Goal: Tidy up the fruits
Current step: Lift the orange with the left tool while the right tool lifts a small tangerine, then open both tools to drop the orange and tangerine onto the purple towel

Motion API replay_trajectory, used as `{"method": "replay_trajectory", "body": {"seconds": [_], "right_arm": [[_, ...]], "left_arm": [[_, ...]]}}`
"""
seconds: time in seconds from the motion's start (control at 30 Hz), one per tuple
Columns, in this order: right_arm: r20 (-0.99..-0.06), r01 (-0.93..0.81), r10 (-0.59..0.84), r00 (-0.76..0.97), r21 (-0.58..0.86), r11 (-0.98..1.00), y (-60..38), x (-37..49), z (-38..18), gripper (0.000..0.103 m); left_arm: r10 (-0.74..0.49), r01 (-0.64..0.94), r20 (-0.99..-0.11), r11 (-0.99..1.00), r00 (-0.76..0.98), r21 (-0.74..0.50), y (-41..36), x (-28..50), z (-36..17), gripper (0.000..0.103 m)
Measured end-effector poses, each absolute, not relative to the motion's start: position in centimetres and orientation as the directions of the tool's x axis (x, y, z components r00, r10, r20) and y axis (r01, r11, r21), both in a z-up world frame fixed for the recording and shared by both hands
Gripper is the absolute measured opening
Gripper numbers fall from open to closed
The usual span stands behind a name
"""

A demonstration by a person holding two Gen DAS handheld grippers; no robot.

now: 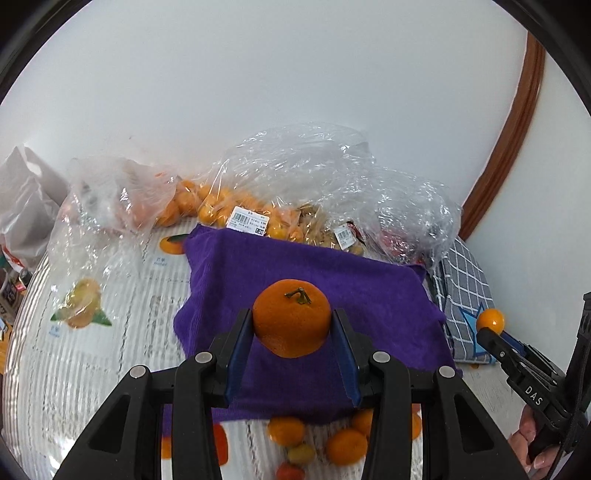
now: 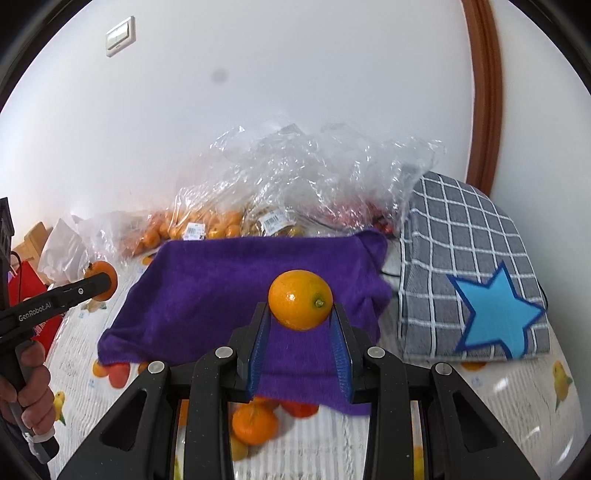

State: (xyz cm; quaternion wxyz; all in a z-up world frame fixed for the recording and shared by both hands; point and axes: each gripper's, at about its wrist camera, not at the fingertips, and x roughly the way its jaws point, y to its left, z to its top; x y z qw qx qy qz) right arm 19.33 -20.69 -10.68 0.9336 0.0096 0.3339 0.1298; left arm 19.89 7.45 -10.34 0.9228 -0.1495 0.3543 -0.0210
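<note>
Squarely between pads — tangerine, kumquat

The left gripper is pinching something tight. The right gripper is pinching too. Both point forward and a bit down.

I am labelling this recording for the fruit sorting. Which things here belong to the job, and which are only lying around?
Belongs to the job:
- tangerine in left gripper
- small orange in right gripper
- loose fruit near the camera
- bagged oranges
- purple towel, probably

Lying about:
- checked cloth
- white bag
- light switch
</note>
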Motion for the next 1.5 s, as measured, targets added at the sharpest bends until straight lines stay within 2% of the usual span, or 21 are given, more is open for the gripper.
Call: {"method": "replay_trajectory", "body": {"seconds": [0.23,0.53,0.8,1.0,1.13,1.23,1.3,1.5], "right_arm": [[-0.638,-0.249,0.26,0.725,0.108,0.962,-20.1,23.4,-12.1,0.033],[-0.721,-0.265,0.264,0.64,0.115,0.957,-19.1,28.1,-16.5,0.033],[-0.781,-0.282,0.262,0.567,0.115,0.952,-18.1,29.4,-19.9,0.033],[-0.792,-0.28,0.257,0.553,0.114,0.953,-18.0,29.6,-20.5,0.033],[-0.788,-0.297,0.28,0.549,0.13,0.946,-18.0,29.2,-20.4,0.042],[-0.782,-0.309,0.278,0.558,0.114,0.944,-17.8,28.8,-20.0,0.055],[-0.776,-0.309,0.27,0.57,0.102,0.946,-17.9,28.4,-19.6,0.056],[-0.735,-0.302,0.323,0.596,0.167,0.938,-18.8,26.0,-16.5,0.056]], "left_arm": [[-0.122,-0.104,-0.69,0.955,0.713,-0.277,7.3,23.6,-12.2,0.041],[-0.122,-0.131,-0.745,0.953,0.656,-0.271,7.0,28.1,-14.9,0.041],[-0.12,-0.147,-0.799,0.956,0.59,-0.253,7.3,30.1,-17.9,0.041],[-0.109,-0.135,-0.8,0.964,0.591,-0.231,7.0,30.3,-18.0,0.041],[-0.098,-0.122,-0.811,0.971,0.576,-0.204,6.6,30.3,-18.0,0.044],[-0.101,-0.117,-0.822,0.973,0.561,-0.2,6.4,30.0,-17.7,0.05],[-0.09,-0.116,-0.82,0.976,0.565,-0.187,6.3,29.4,-16.9,0.057],[-0.079,-0.114,-0.787,0.976,0.612,-0.187,6.9,26.2,-13.7,0.059]]}}
